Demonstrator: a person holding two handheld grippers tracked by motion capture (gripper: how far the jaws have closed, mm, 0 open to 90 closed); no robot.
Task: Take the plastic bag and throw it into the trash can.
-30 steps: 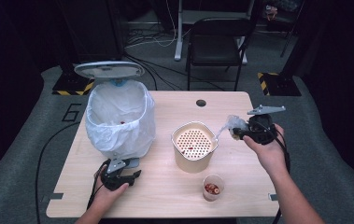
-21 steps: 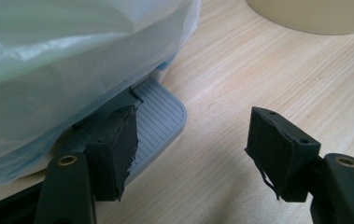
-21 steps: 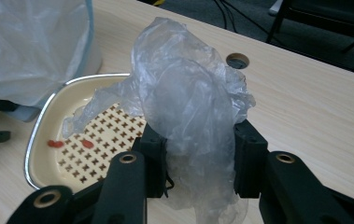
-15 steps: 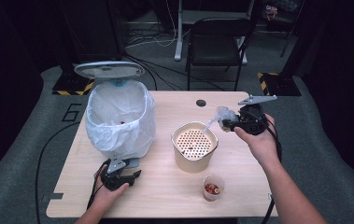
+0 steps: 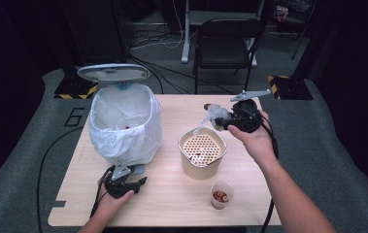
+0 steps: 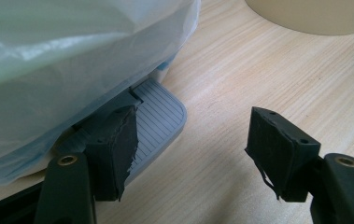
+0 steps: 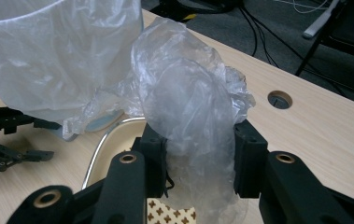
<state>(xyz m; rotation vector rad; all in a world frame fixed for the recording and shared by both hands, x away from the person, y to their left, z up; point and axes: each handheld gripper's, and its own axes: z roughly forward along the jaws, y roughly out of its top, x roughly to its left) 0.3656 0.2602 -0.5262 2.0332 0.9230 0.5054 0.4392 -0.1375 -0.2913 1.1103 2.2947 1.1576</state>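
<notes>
Between the jaws of the right claw (image 7: 200,163) sits a crumpled clear plastic bag (image 7: 188,93), clamped on both sides and bulging above the pads. In the high view this claw (image 5: 220,119) is held in the air by the person's right hand (image 5: 254,138), and the bag (image 5: 209,115) hangs from it over the far rim of the cream container (image 5: 202,154) just below. That container carries a perforated insert with a small red piece lying on it.

Nearer the person than the right claw, beyond the container, a small clear cup (image 5: 221,194) with red contents stands on the table (image 5: 172,194).

The left claw (image 5: 132,182) rests on the table under the left hand (image 5: 113,201); its jaws stand apart with nothing between them. Directly ahead of its left pad lies the grey ribbed pedal (image 6: 158,123) of a bin (image 5: 125,124) lined with a white bag, touching or just short of the pad; I cannot tell which. The bin lid (image 5: 113,73) is raised. A red speck shows inside the liner.
</notes>
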